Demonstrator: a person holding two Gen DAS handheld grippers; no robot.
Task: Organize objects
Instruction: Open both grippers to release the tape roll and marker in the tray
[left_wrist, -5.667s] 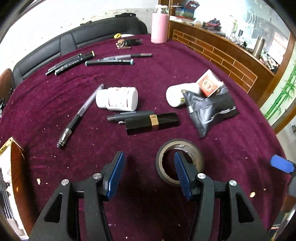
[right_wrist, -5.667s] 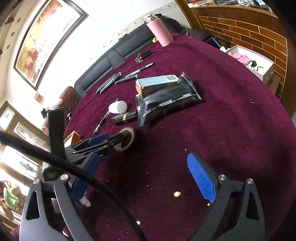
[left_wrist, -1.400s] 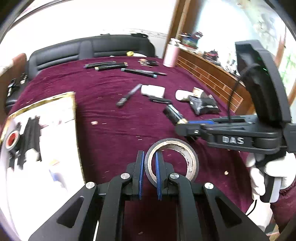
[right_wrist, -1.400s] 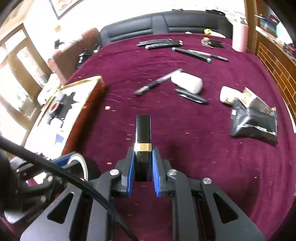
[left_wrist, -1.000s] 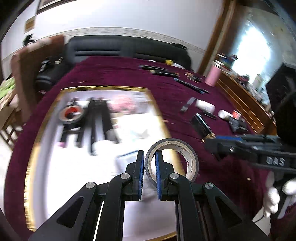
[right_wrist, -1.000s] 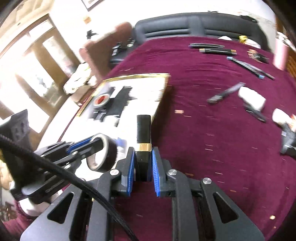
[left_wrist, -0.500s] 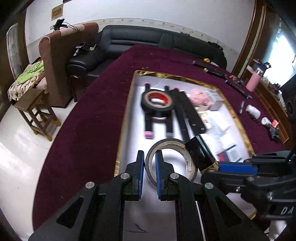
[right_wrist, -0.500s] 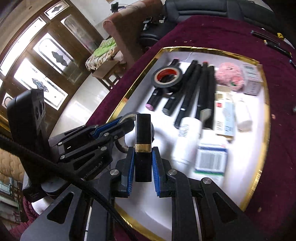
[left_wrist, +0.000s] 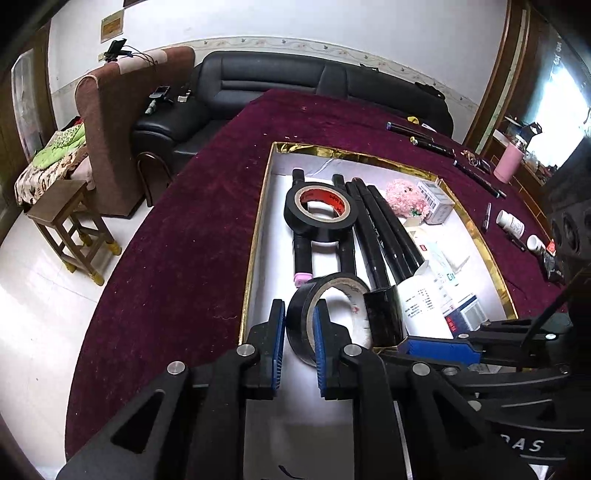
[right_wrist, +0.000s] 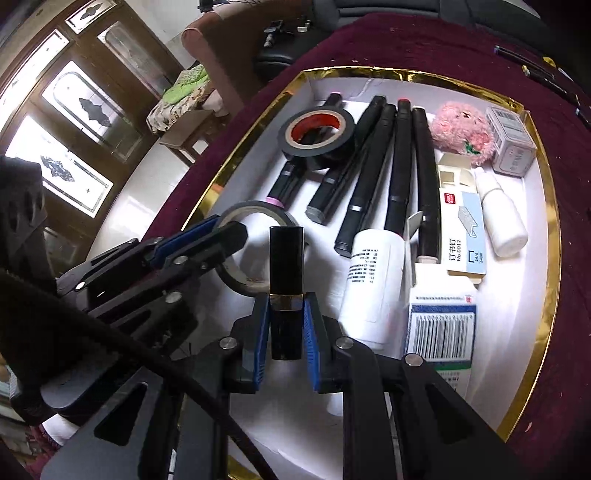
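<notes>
- Maroon cloth covers the desk (left_wrist: 192, 236) under me, with a black sofa (left_wrist: 295, 85) and a brown armchair (left_wrist: 110, 129) behind its far edge.
- My left gripper (left_wrist: 298, 345) has its jaws narrow, pinched across the wall of a black tape roll (left_wrist: 332, 302), one pad outside the ring and one inside.
- That roll hangs on edge over the near end of the gold-rimmed tray (left_wrist: 258, 206); I cannot tell whether it touches the white floor.
- My right gripper (right_wrist: 284, 334) has its jaws narrow too, clamped on the lower half of a black tube with a gold band (right_wrist: 286, 258), which points away from me over the tray's near end.
- Tube and held roll sit just beside each other; I cannot tell if they touch.
- Right of the tube, inside the tray, lies a white bottle (right_wrist: 373, 280), then a barcode box (right_wrist: 441, 328) and a blue staple box (right_wrist: 463, 229).
- Farther into the tray, black markers (right_wrist: 395, 166) lie side by side, and a second tape roll with a red core (right_wrist: 317, 136) rests on two of them.
- At the tray's far right corner sit a pink fluffy ball (right_wrist: 463, 133) and a small grey box (right_wrist: 511, 142), with a small white bottle (right_wrist: 502, 221) nearer.
- Beyond the tray on the desk lie loose pens (left_wrist: 476, 173), a white pill bottle (left_wrist: 509, 223) and a pink flask (left_wrist: 509, 162).
</notes>
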